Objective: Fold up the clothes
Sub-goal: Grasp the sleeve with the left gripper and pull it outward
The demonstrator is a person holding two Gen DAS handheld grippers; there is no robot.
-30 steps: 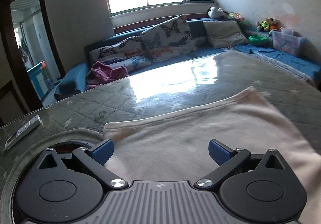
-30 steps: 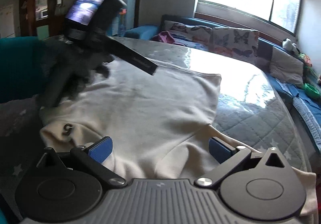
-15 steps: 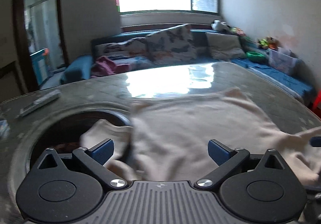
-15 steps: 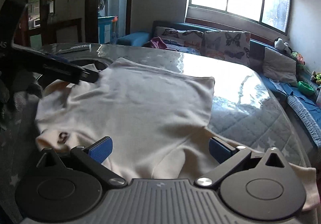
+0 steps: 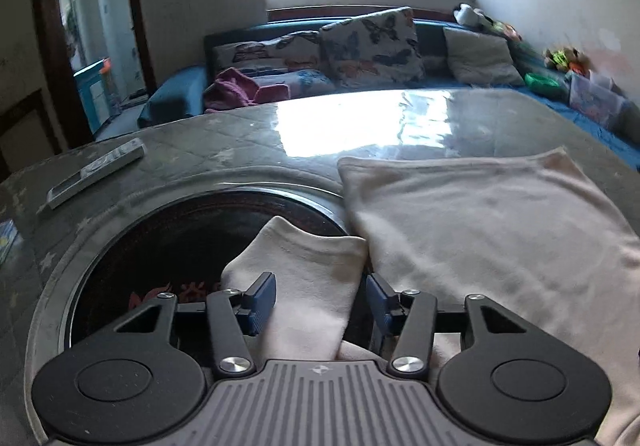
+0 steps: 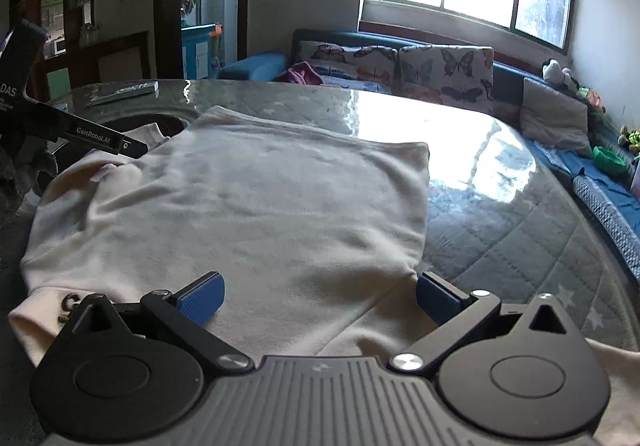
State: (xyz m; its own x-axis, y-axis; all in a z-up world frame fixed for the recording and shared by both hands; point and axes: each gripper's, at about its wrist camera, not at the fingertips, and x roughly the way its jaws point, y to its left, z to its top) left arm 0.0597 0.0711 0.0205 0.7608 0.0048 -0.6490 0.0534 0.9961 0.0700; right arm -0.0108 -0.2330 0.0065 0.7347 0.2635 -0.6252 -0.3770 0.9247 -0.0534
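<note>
A cream shirt (image 5: 480, 230) lies flat on the glass-topped table (image 5: 360, 126), and the right wrist view shows its body (image 6: 260, 206) spread wide. Its left sleeve (image 5: 308, 266) lies over a dark round recess. My left gripper (image 5: 320, 298) straddles that sleeve and its jaws are closing, with the blue pads at the sleeve's two edges and the cloth still flat between them. In the right wrist view one of its fingers (image 6: 100, 138) reaches in from the left. My right gripper (image 6: 320, 298) hovers open over the shirt near the right armpit, holding nothing.
A remote control (image 5: 96, 170) lies at the table's far left. The round dark recess (image 5: 160, 246) takes up the near left of the table. A sofa (image 5: 360, 46) with butterfly cushions and a pink cloth (image 5: 240, 88) stands behind the table.
My left gripper swung left off the shirt's body to the sleeve over the round recess, and its jaws narrowed around the sleeve. My right gripper crept forward over the shirt, still open.
</note>
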